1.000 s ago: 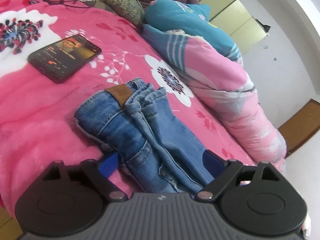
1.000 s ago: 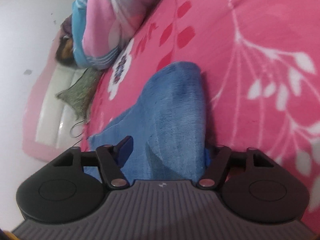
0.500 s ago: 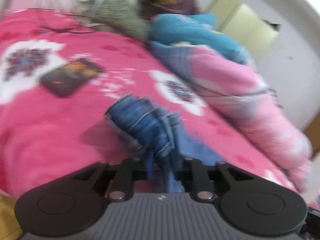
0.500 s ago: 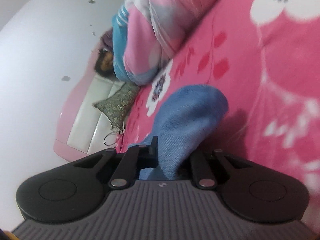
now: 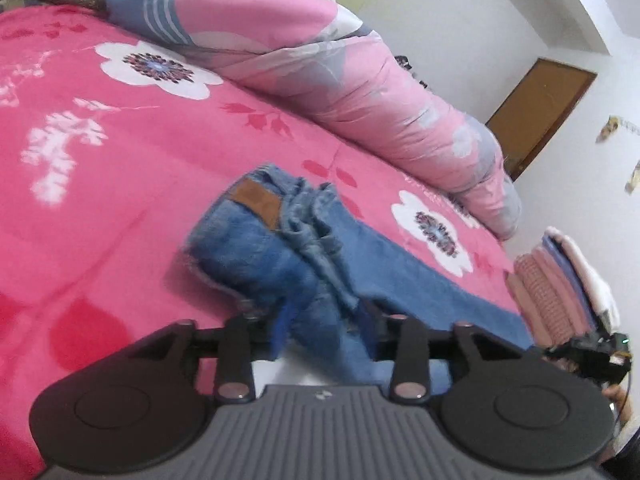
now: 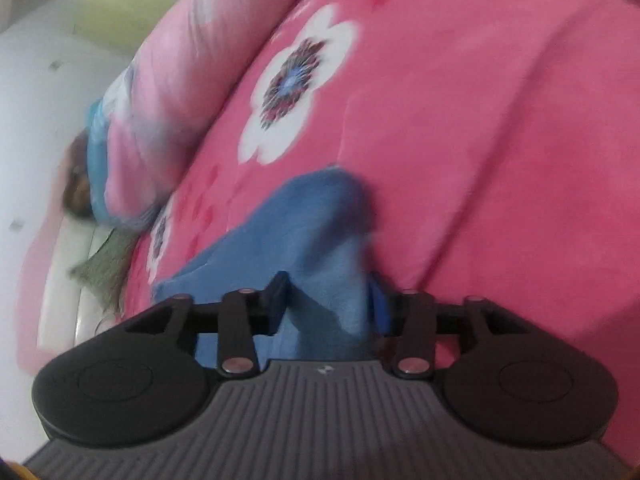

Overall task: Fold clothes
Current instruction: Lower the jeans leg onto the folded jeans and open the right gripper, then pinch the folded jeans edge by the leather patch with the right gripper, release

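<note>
Left wrist — jeans [image 5: 276, 248] pinched in left claw [image 5: 324, 332]

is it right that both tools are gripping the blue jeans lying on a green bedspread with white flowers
Not quite. The bedspread is pink with white flowers, not green, as the left wrist view shows. The rest holds: the left tool and the right tool each have the blue jeans pinched between their fingers.
</note>
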Demonstrator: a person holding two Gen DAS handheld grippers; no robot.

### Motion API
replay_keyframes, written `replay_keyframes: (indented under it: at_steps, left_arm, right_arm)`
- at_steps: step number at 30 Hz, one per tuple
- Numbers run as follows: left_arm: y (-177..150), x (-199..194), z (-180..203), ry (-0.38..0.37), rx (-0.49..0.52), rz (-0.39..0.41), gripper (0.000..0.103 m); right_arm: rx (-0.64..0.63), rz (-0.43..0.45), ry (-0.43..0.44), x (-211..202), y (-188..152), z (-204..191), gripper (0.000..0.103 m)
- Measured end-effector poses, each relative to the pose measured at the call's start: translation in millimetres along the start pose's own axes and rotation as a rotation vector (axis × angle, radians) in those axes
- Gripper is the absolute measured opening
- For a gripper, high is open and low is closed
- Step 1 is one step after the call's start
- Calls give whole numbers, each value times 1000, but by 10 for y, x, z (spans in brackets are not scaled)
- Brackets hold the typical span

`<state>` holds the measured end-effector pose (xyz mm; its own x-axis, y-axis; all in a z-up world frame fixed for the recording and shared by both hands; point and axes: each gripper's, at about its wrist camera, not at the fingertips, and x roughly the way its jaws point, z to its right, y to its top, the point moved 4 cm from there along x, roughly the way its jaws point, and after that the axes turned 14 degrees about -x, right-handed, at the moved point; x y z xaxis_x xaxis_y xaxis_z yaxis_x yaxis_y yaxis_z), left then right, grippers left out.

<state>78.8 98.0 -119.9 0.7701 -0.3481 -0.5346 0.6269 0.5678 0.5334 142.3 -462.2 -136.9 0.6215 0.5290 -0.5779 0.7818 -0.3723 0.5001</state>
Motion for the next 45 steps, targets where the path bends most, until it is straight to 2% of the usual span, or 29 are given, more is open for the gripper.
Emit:
replay_keyframes:
  at_steps: [1, 3, 5, 7, 11, 14, 16, 18, 21, 25, 30, 32, 35, 38, 41, 42, 43, 44, 45]
  left_arm:
    - [14, -67, -38, 12, 19, 10, 43]
    - [55, -206, -117, 34, 54, 35, 44]
    - [143, -319, -153, 33, 95, 83, 44]
    - [216, -362, -127, 29, 140, 126, 45]
    - [321, -297, -60, 42, 215, 175, 45]
    - [323, -101, -75, 103, 275, 144, 45]
    - [292, 1, -158, 148, 280, 116, 45]
    - [270, 63, -246, 168, 271, 99, 48]
    - [273, 67, -355, 132, 241, 99, 52]
    - [272, 75, -505, 78, 193, 101, 57]
    - [284, 106, -629, 11, 147, 110, 58]
    - [291, 114, -657, -10, 135, 111, 59]
    - [298, 125, -702, -38, 119, 113, 59]
    - [302, 126, -719, -54, 112, 115, 59]
    - [305, 130, -737, -65, 107, 117, 59]
    - [305, 132, -740, -67, 105, 119, 60]
    - [305, 133, -742, -69, 104, 120, 60]
    - [305, 133, -744, -71, 103, 121, 60]
    - [304, 133, -743, -72, 103, 123, 60]
  right_arm:
    - [3, 44, -7, -80, -4, -9, 44]
    - [-51, 174, -80, -325, 54, -197, 45]
    - [-174, 301, -131, -523, 102, -570, 46]
    - [-320, 340, -111, -503, 97, -1015, 46]
    - [-689, 235, 17, 102, -277, -2080, 47]
    - [-963, 114, 78, 708, -703, -2735, 47]
    - [-1141, 29, 118, 1106, -986, -3159, 47]
    - [-1203, -3, 106, 1360, -1105, -3341, 47]
    - [-1270, -36, 84, 1661, -1210, -3558, 47]
    - [-1305, -91, 85, 1846, -1309, -3614, 46]
    - [-1251, -117, 91, 1972, -1352, -3572, 43]
    - [-1163, -132, 125, 1998, -1279, -3531, 39]
    - [-1012, -129, 169, 2000, -1164, -3425, 39]
    - [-955, -133, 192, 2007, -1155, -3350, 39]
    - [-965, -133, 160, 2051, -1185, -3335, 38]
    - [-966, -129, 148, 2069, -1189, -3333, 36]
    - [-962, -114, 139, 2075, -1179, -3338, 28]
    - [-959, -100, 130, 2080, -1169, -3343, 12]
    - [-955, -85, 121, 2084, -1159, -3349, 10]
